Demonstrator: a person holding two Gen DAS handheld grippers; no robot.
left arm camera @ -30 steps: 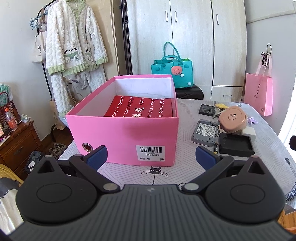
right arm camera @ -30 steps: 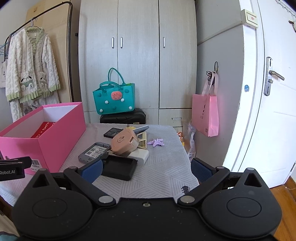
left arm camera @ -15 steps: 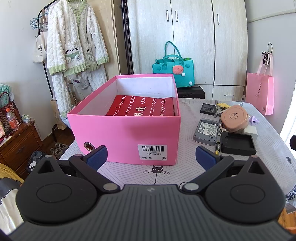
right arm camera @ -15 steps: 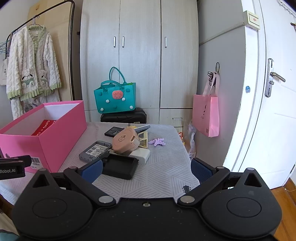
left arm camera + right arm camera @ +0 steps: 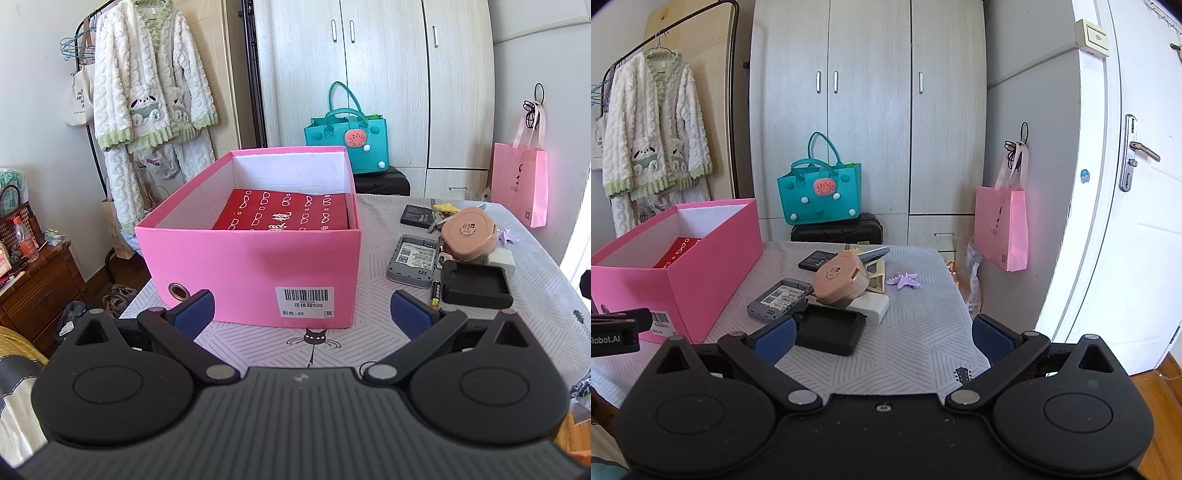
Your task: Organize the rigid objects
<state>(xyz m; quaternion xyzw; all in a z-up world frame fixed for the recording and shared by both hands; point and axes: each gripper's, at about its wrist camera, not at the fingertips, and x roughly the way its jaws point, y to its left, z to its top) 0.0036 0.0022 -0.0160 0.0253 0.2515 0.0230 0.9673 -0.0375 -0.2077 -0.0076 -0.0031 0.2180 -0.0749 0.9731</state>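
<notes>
Fingers of the left gripper [image 5: 301, 314] stand wide apart and empty, just short of the open pink cardboard shoe box [image 5: 251, 269]. A flat red patterned box [image 5: 284, 216] lies inside it, long axis running away from the fingers. Beyond the right finger a small yellow-and-black battery [image 5: 436, 293] lies on the grey patterned tablecloth [image 5: 369, 343], pointing away; it is probably light, hard and prone to roll, best pinched across its middle.

Seen from the right wrist, the right gripper [image 5: 882, 338] is likewise spread and holds nothing. Just ahead of its left finger sits a black rubbery rectangular tray [image 5: 831, 328], long axis slanting leftward; it looks stiff and grippy, so a hold across its short sides should suit. Beyond it lie a grey flat device with a label [image 5: 779, 301], angled away to the right, and a round peach plastic case [image 5: 840, 282] leaning on a white charger block [image 5: 870, 308]. The case seems smooth and wide, likely needing nearly the full opening.
</notes>
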